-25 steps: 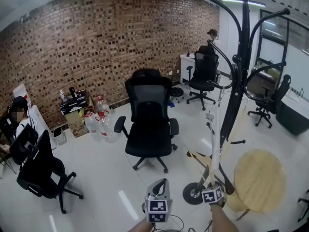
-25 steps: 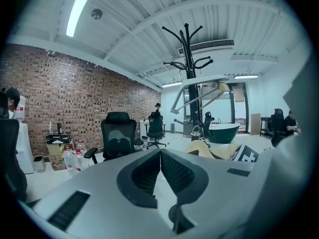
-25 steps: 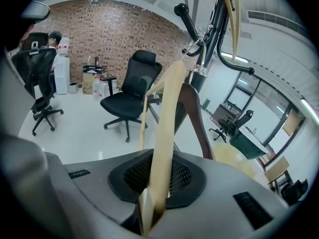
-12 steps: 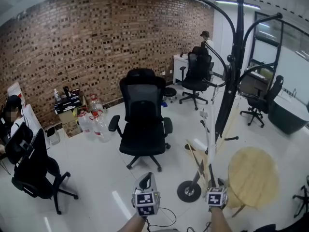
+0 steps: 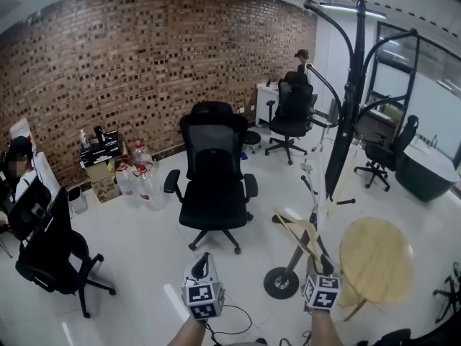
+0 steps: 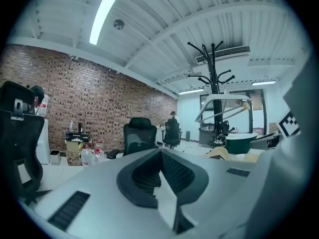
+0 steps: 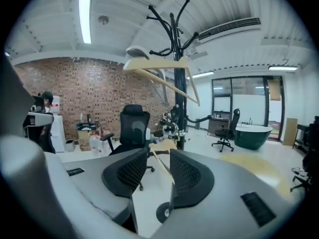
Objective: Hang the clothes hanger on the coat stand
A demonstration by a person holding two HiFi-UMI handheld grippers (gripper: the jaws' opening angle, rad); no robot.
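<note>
left gripper (image 6: 160, 152): pinched tight | right gripper (image 7: 159, 156): just been opening, clothes hanger (image 7: 154, 63) bar wedged slantwise between pads | coat stand (image 7: 180, 118): right beyond | labels on bottles (image 5: 140, 182): too tiny to read

The pale wooden clothes hanger (image 5: 302, 236) looks smooth and unpainted. The tall black metal coat stand (image 5: 353, 99) is matt. The red-brown brick wall (image 5: 130, 71) is rough, the white tiled floor (image 5: 137, 251) glossy, the round light wooden table top (image 5: 378, 262) matt.
</note>
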